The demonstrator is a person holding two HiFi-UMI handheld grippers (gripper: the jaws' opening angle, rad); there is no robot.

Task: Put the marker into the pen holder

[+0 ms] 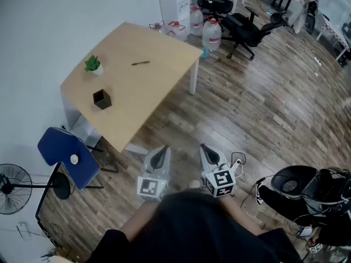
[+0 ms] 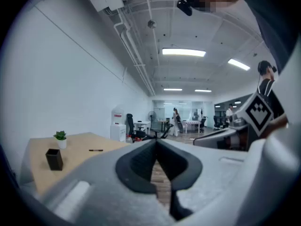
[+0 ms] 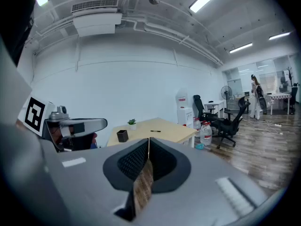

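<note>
1. The marker (image 1: pixel 140 63) is not in hand. Nearest the person, the left gripper (image 1: pixel 160 156) and right gripper (image 1: pixel 210 156) hang over the wooden floor (image 1: pixel 247 108), short of the table. Both have their jaws closed together on nothing.
2. The pen holder (image 1: pixel 102 99), a small dark open box, stands upright on the tabletop (image 1: pixel 159 84) toward its near corner, close to the wall-side edge.
3. A potted plant (image 1: pixel 92 65) stands further along that edge.
4. The marker lies flat on the far half of the tabletop, well apart from the holder and clear of every edge.
5. It looks light, stiff and smooth, and likely to roll. I would pinch it across the middle of its barrel, so it tips upright easily over the holder.
</note>
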